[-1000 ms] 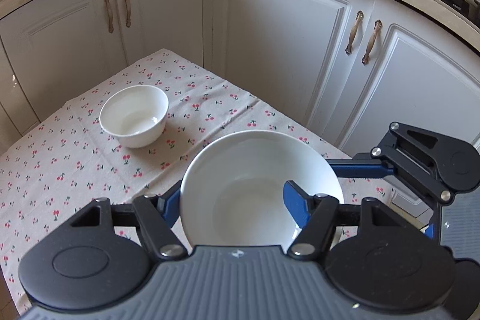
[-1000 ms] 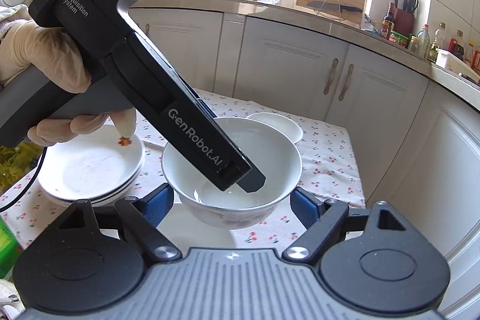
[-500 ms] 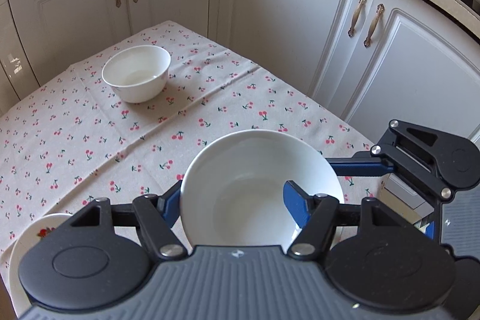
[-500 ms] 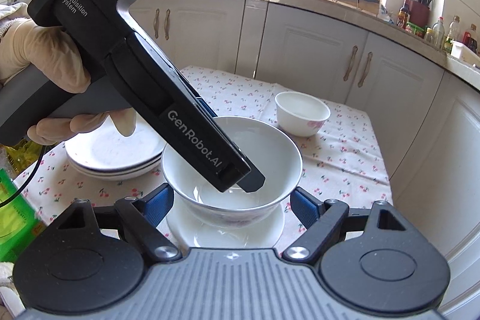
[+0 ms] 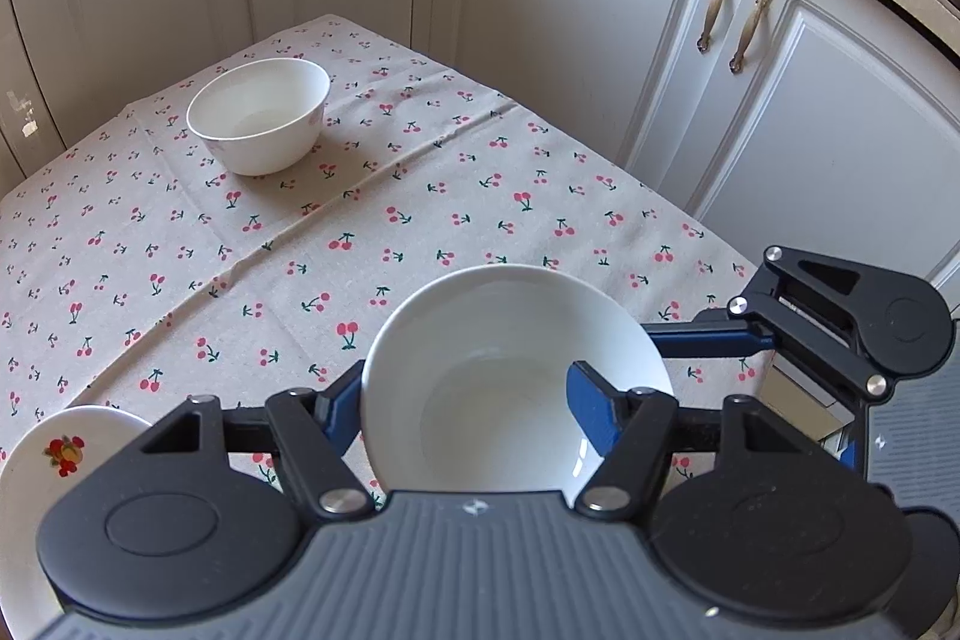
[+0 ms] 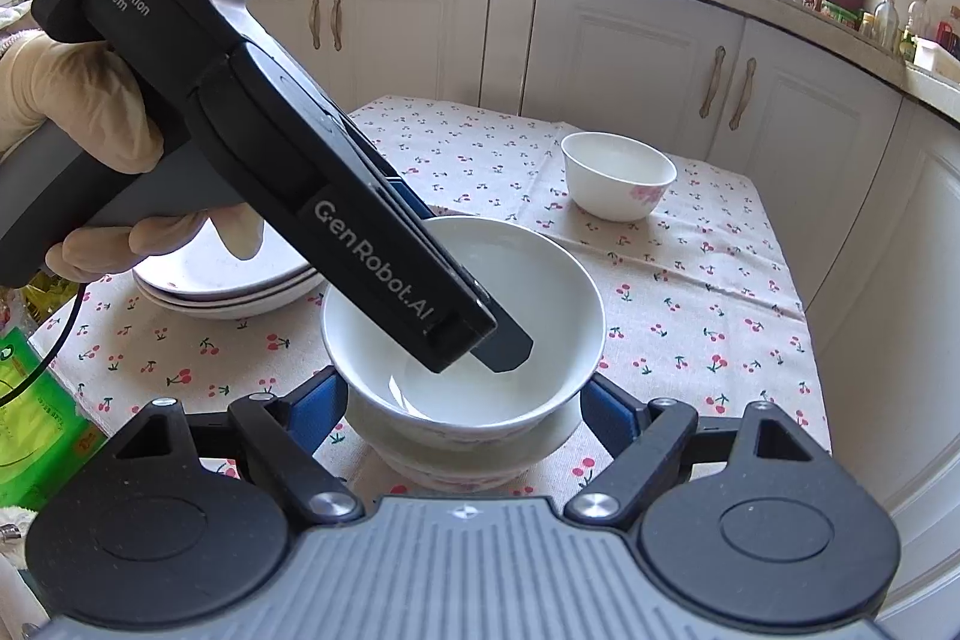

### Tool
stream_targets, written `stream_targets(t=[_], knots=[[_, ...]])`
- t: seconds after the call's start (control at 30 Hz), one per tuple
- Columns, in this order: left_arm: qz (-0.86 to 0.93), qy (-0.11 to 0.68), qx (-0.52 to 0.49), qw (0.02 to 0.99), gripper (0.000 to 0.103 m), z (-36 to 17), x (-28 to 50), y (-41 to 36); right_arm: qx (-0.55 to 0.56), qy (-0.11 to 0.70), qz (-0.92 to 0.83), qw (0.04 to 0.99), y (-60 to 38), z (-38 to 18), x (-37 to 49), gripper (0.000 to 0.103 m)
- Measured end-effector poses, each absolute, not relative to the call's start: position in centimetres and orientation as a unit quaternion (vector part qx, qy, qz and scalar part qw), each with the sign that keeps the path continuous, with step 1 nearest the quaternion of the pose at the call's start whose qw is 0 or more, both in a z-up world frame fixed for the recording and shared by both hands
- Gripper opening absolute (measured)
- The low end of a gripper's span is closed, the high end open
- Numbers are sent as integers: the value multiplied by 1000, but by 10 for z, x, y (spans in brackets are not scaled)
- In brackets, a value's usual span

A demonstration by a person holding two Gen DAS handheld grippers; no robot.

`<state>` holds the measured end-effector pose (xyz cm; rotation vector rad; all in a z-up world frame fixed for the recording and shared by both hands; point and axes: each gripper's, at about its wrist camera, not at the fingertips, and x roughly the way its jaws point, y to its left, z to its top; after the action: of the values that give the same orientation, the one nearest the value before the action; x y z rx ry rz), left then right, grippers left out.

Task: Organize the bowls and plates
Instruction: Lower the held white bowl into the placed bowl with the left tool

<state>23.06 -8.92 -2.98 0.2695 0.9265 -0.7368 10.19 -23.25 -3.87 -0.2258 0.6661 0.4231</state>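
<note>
You are holding a white bowl (image 6: 462, 316) above a second bowl (image 6: 462, 454) that sits on the cherry-print tablecloth (image 5: 420, 196), so the two look ready to nest into one stack. Your left gripper (image 5: 465, 403) pinches the upper bowl's wall, one blue pad inside and one outside, which is why it tilts slightly toward you. Your right gripper (image 6: 462, 409) stands partly open, its pads flanking the bowls at 9 and 3 o'clock; whether they press on either bowl I cannot tell. From the held bowl, a smaller bowl (image 6: 618, 181) rests apart at 1 o'clock, and a stack of plates (image 6: 222, 286) lies at 10 o'clock, beneath your gloved hand (image 6: 72, 100). White cabinets (image 6: 630, 58) ring the table.
</note>
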Motion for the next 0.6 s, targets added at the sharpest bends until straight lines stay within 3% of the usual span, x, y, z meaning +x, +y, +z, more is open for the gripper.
stream_targets(t=[0.6], knots=[[-342,438,133,821,69,-38,232,-91,-107,332,210,913,-234,-44,104,88]])
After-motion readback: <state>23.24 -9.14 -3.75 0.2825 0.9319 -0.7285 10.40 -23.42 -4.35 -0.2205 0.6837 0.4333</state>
